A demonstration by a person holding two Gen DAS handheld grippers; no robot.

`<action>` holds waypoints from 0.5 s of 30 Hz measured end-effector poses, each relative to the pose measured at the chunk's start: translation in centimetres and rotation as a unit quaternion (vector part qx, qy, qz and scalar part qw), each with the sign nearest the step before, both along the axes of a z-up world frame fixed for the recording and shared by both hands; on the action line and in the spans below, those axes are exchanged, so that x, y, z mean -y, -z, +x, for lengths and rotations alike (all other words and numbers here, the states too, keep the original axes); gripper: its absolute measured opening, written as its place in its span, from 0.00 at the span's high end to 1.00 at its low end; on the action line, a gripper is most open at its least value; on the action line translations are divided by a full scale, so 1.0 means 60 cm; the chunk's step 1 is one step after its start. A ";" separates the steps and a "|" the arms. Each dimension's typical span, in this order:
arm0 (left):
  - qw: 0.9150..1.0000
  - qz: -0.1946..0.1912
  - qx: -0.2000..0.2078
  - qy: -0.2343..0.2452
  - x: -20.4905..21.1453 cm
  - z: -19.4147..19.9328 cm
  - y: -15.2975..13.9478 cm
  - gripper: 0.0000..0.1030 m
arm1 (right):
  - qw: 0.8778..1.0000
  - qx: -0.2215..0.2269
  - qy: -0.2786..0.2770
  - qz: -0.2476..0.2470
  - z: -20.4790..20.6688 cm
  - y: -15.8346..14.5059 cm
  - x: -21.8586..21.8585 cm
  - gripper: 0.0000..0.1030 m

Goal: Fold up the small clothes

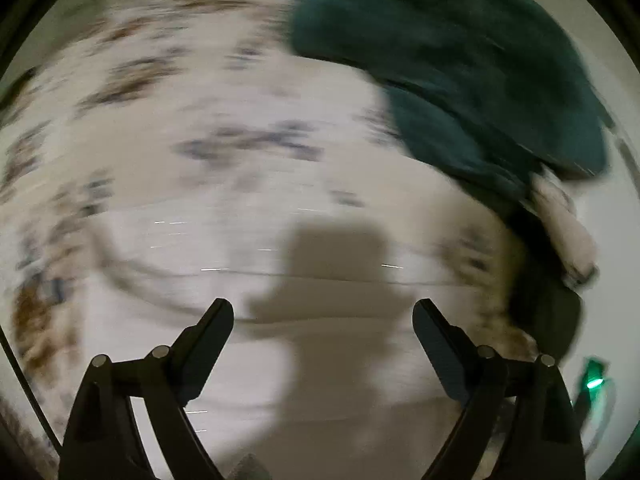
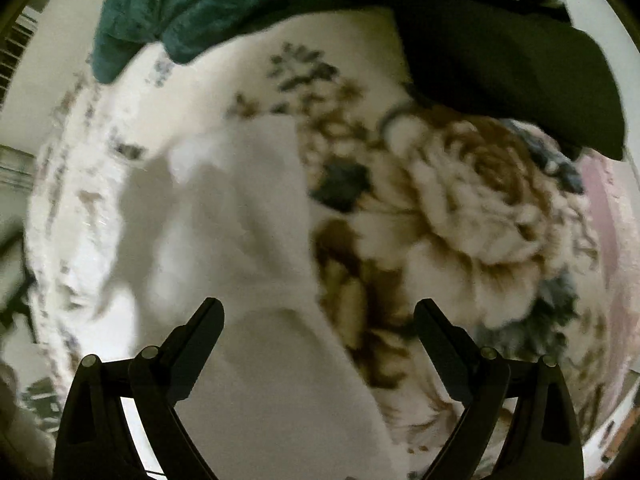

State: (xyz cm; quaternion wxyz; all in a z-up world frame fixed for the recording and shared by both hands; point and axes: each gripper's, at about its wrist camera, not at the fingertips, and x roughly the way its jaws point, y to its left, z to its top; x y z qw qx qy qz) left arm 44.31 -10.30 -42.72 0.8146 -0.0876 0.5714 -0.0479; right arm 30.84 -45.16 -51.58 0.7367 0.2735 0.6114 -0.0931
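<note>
A white garment [image 2: 240, 240] lies flat on a floral blanket [image 2: 460, 208], running from the middle of the right wrist view down under my right gripper [image 2: 318, 306]. That gripper is open above the garment's lower part, with nothing between its fingers. The left wrist view is badly blurred. In it my left gripper [image 1: 324, 306] stands open over pale white cloth [image 1: 256, 248] with faint fold lines, and nothing is between its fingers. Its shadow falls on the cloth.
A teal garment [image 1: 460, 60] is heaped at the upper right of the left wrist view and shows as teal cloth [image 2: 180, 8] at the right wrist view's top left. A dark cloth [image 2: 520, 72] lies at the top right. The blanket edge [image 2: 52, 200] runs down the left.
</note>
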 end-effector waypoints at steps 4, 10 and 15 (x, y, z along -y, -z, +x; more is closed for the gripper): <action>0.993 0.079 -0.008 -0.089 -0.161 -0.038 0.016 0.11 | 0.999 0.027 -0.030 0.020 0.057 -0.015 -0.037 0.06; 0.974 0.128 -0.070 -0.173 -0.311 -0.077 0.093 0.11 | 0.994 -0.025 -0.102 -0.009 0.139 0.048 -0.109 0.54; 0.972 0.128 -0.091 -0.174 -0.317 -0.064 0.140 0.11 | 0.991 0.003 -0.100 -0.086 0.136 0.022 -0.119 0.91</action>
